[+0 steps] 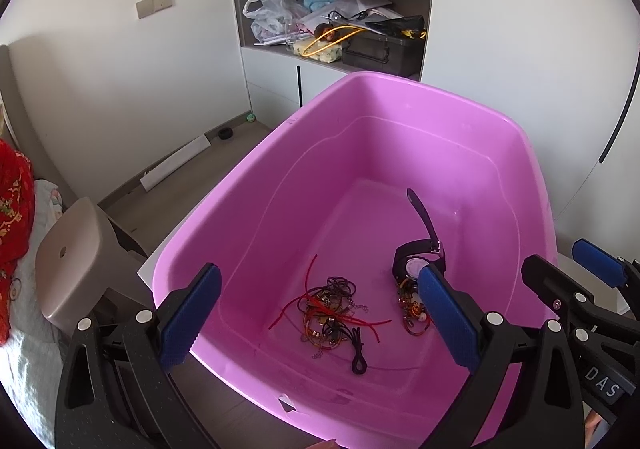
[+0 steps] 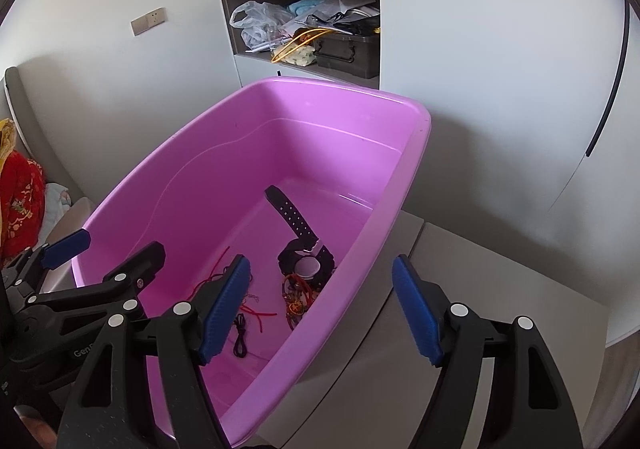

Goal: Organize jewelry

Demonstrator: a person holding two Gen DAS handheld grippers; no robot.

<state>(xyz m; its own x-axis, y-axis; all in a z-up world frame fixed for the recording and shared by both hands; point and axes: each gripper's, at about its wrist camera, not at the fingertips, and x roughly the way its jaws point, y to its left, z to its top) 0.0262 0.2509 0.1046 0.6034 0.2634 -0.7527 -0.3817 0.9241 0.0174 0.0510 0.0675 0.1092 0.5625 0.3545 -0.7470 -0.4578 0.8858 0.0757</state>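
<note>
Both claws hovering wide over the pink tub (image 1: 248, 185)!
Left claw (image 1: 316, 313) and right claw (image 2: 320, 305) are gaping, holding nothing; next, picking the tangled cords (image 1: 332, 313) beside the watch (image 1: 416, 261).

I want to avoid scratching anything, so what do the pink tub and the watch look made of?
Pink tub: likely moulded plastic, smooth and semi-glossy, with soft highlights on its walls. Watch: black strap with rows of punched holes looks like matte rubber or resin; its pale face seems glassy, though that is unclear.
</note>
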